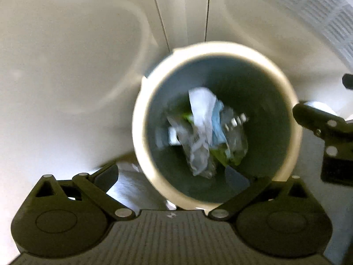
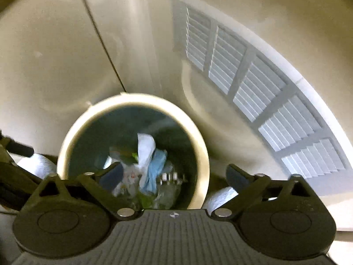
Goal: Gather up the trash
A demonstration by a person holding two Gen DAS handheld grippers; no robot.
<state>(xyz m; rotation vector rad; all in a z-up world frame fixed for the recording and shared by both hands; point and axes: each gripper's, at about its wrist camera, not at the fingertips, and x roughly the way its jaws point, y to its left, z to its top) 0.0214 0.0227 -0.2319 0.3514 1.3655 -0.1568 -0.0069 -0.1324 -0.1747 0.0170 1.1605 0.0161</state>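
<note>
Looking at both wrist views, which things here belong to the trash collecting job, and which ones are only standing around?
Belong to the job:
- round bin
- crumpled trash inside it: white paper, a blue piece, clear and green wrappers
- left gripper, open, holding nothing
- right gripper, open, holding nothing

Only standing around:
- white paper rolls beside the bin
- louvred vent panel

Cream panels [image 2: 55,55] with a glossy sheen fill the background, split by thin dark vertical seams [image 1: 158,17]. A white louvred vent [image 2: 253,84] with horizontal slats sits at the right, bluish in the light.
</note>
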